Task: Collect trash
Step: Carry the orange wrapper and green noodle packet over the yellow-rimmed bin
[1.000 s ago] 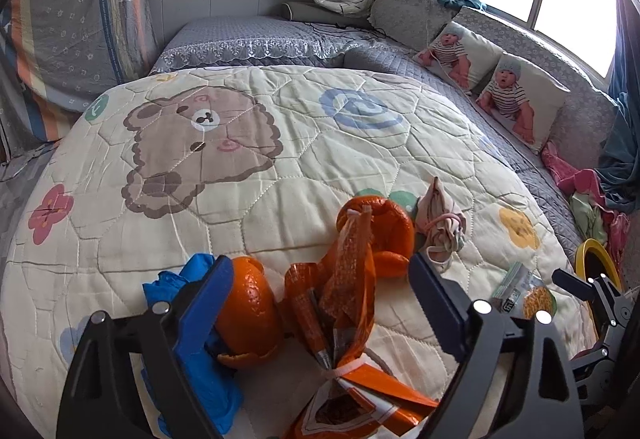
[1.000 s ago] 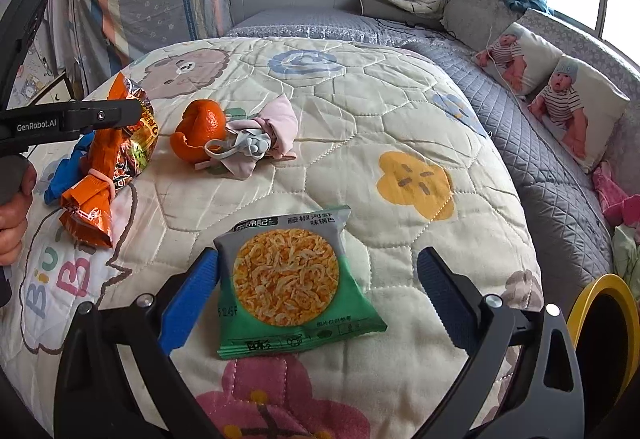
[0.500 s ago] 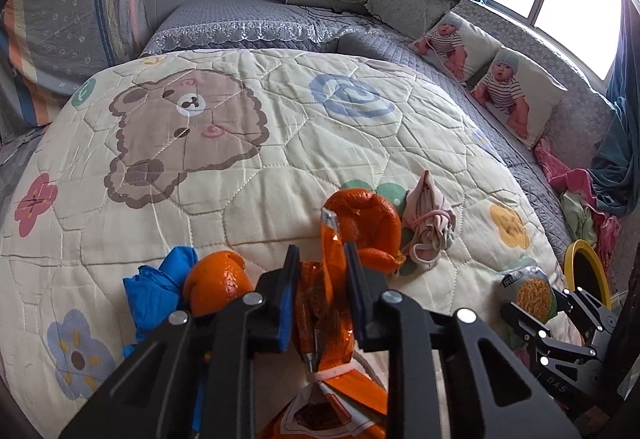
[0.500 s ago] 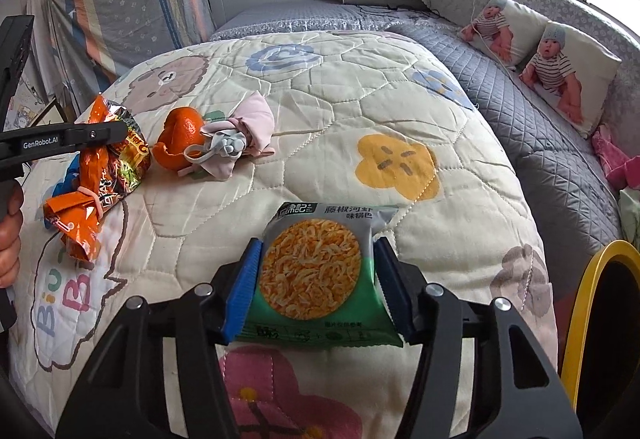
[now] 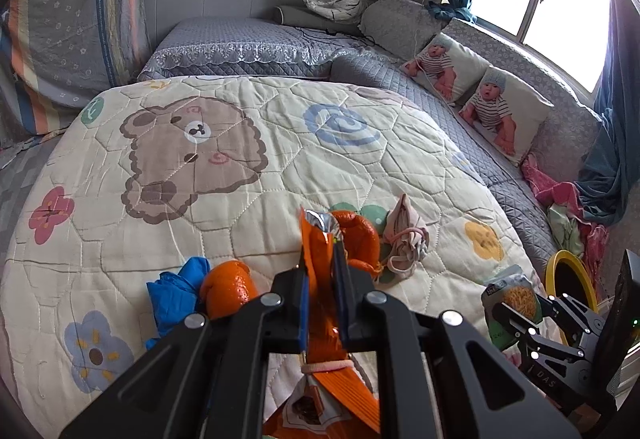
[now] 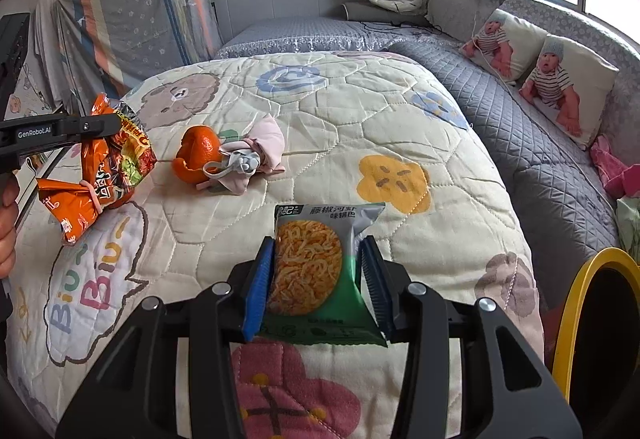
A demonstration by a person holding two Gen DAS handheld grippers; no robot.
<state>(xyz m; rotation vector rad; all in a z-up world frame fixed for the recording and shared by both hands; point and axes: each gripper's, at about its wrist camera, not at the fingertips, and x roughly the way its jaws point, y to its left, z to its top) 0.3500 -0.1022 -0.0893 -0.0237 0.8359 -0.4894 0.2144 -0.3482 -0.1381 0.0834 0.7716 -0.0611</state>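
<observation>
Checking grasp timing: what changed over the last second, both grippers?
Both jaws have just been closing from wide open. The left gripper clamped the orange snack bag and lifted it off the quilt. The right gripper closed on the green noodle packet, which has tilted up. Unchanged: orange peels, pink cloth, blue glove, yellow-rimmed bin.
</observation>
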